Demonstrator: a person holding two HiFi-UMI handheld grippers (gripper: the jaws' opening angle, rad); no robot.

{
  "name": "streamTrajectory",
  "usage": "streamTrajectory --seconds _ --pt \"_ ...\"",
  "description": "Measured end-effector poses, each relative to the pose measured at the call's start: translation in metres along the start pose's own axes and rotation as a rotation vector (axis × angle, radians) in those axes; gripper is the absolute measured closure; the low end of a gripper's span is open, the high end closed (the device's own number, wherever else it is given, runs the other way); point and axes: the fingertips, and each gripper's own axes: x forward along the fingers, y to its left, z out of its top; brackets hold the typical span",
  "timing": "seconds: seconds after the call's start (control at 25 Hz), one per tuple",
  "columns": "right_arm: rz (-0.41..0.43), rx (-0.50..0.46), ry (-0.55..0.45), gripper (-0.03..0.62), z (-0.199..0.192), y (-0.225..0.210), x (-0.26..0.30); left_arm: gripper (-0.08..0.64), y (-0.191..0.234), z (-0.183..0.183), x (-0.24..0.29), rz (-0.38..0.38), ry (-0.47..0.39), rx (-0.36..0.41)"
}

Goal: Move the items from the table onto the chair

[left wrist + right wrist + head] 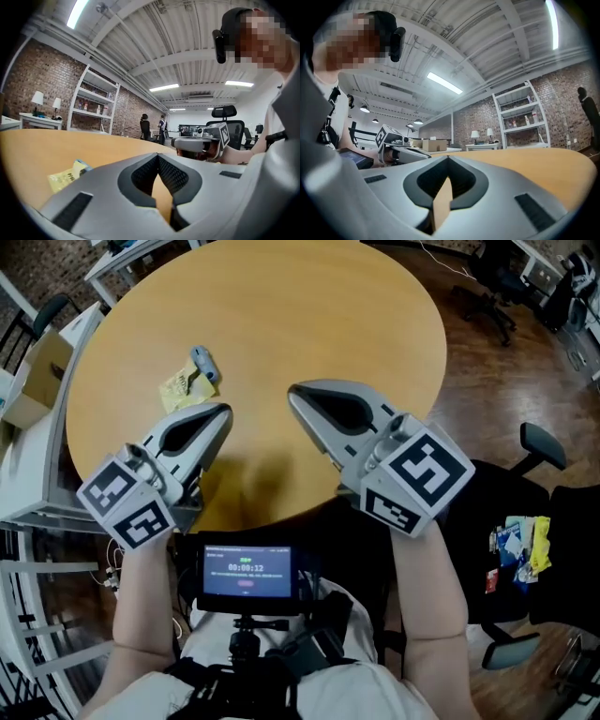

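1. Left gripper point(223, 414) hangs over the near edge of the table point(309, 315), its fingers point(108, 187) closed tip to tip with nothing held
2. Right gripper point(293, 396) is beside it but apart, fingers point(497, 187) also closed and empty
3. Yellow packet point(184, 388) lies on the table just beyond the left gripper, with a blue-grey item point(205, 366) right behind it
4. Chair point(497, 493) at the right holds several packets point(517, 547)

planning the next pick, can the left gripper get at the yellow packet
Probably yes: the packet lies on the table just past the left gripper, nothing between them. Its jaws are shut, so they must open first.
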Motion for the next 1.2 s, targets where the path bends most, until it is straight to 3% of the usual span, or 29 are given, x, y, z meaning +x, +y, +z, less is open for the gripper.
streamTrajectory --seconds 0.36,0.64,1.2 --pt "0.105 0.003 0.035 0.588 -0.009 0.038 0.066 0.549 0.04 -0.006 -0.04 0.097 -0.022 0.037" --pt "0.153 0.007 0.059 0.588 -0.016 0.057 0.094 0.549 0.055 -0.018 -0.045 0.114 -0.007 0.033" --pt "0.123 0.016 0.18 0.588 -0.039 0.046 0.109 0.554 0.058 -0.024 -0.038 0.106 0.03 0.007"
